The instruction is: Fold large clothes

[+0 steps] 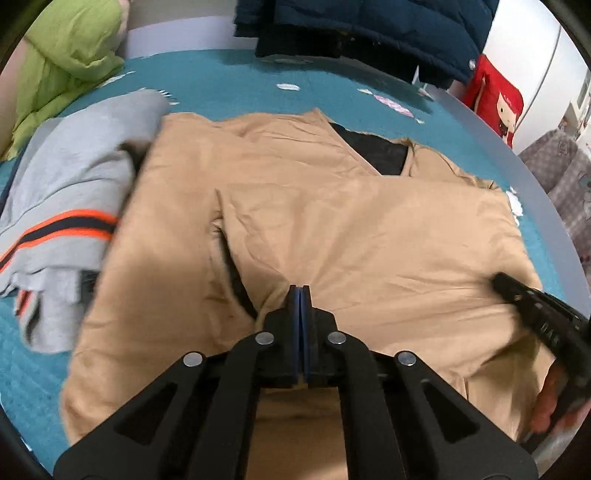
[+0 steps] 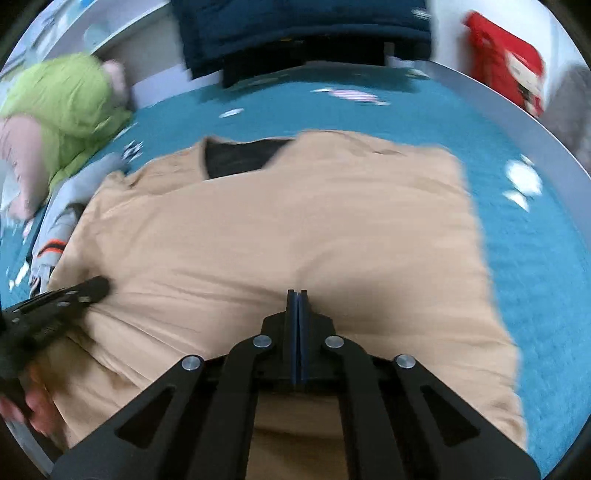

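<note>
The tan garment [image 1: 332, 221] lies spread on a teal bed [image 1: 229, 81], partly folded, with a dark lining [image 1: 376, 147] showing at its far open neck. Its near edge runs under both grippers.

The left gripper [image 1: 300, 291] has its jaws pressed together, blue pads meeting with no gap; the tips sit at the near part of the garment, beside a crease with a dark slit. Whether cloth is pinched between the pads cannot be told, since the fabric passes under the tips. The right gripper [image 2: 297, 295] is likewise closed tight, its tips over the near middle of the tan cloth, and again a pinch cannot be confirmed.

In the left wrist view the right gripper's black finger lies on the garment's right side, with a hand [image 1: 546, 402] behind it. In the right wrist view the left gripper's finger rests on the garment's left side.

A grey garment [image 1: 70, 206] with orange and dark stripes lies touching the tan one on its left. A green quilt [image 1: 62, 70] sits at the far left, dark blue clothing [image 1: 369, 26] hangs beyond the bed, and a red bag [image 1: 495, 99] stands at the far right.
</note>
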